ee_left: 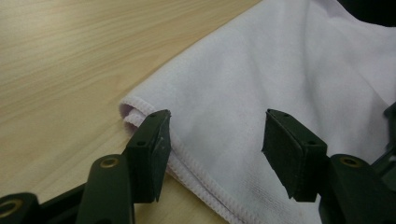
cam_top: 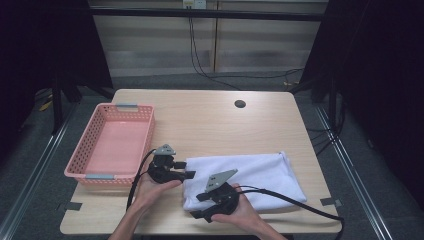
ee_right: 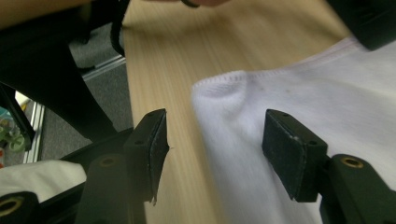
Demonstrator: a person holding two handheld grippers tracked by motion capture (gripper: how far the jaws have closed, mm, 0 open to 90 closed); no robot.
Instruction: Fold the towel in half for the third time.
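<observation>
A folded white towel (cam_top: 250, 177) lies flat on the near right part of the wooden table (cam_top: 210, 120), and I have a gripper at each of its two left corners. My left gripper (cam_top: 189, 174) sits at the far left corner with its jaws apart: in the left gripper view the hemmed corner (ee_left: 135, 109) lies just past one pad, the cloth spreading between both pads, neither pressing it. My right gripper (cam_top: 196, 214) is at the near left corner, jaws likewise apart; the towel's edge runs between them, unpinched. A pink basket (cam_top: 80, 160) stands to the left, apart from the towel.
</observation>
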